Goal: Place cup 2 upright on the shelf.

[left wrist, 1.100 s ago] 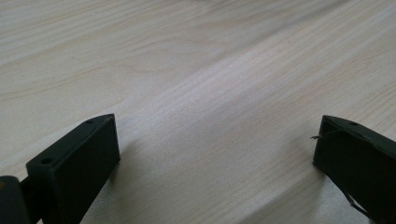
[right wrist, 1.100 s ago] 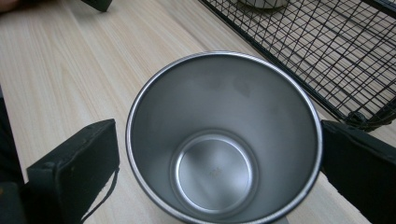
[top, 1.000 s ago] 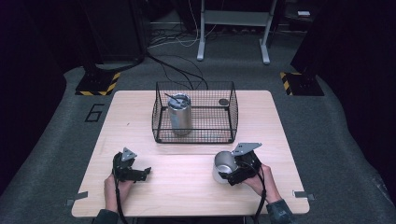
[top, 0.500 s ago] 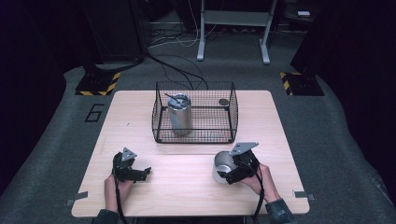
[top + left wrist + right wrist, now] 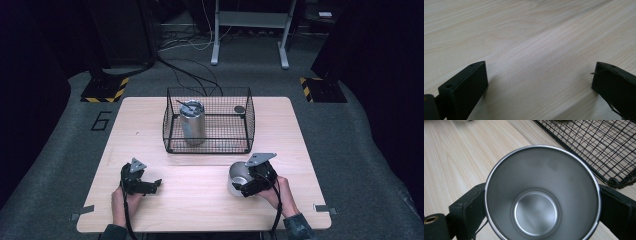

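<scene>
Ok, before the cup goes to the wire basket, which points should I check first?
1. Right hand-held gripper has jaws on both sides of the steel cup: ok.
2. Grip is firm: cannot tell.
3. Cup is empty: ok.
4. Wire basket has free floor beside the tall tumbler: ok.
5. Left hand-held gripper is open, apart from the path: ok.

- Wire basket (image 5: 209, 145) at the middle of the table (image 5: 300, 135), toward the far edge.
- Inside it: lidded tumbler (image 5: 192, 122) at the left, small round disc (image 5: 239, 109) in the far right corner.
- Steel cup (image 5: 238, 176) near the front, right of centre, just in front of the basket's right corner, between the right gripper's (image 5: 248, 186) jaws.
- Left gripper (image 5: 150, 185) at front left, well apart from the cup.
</scene>
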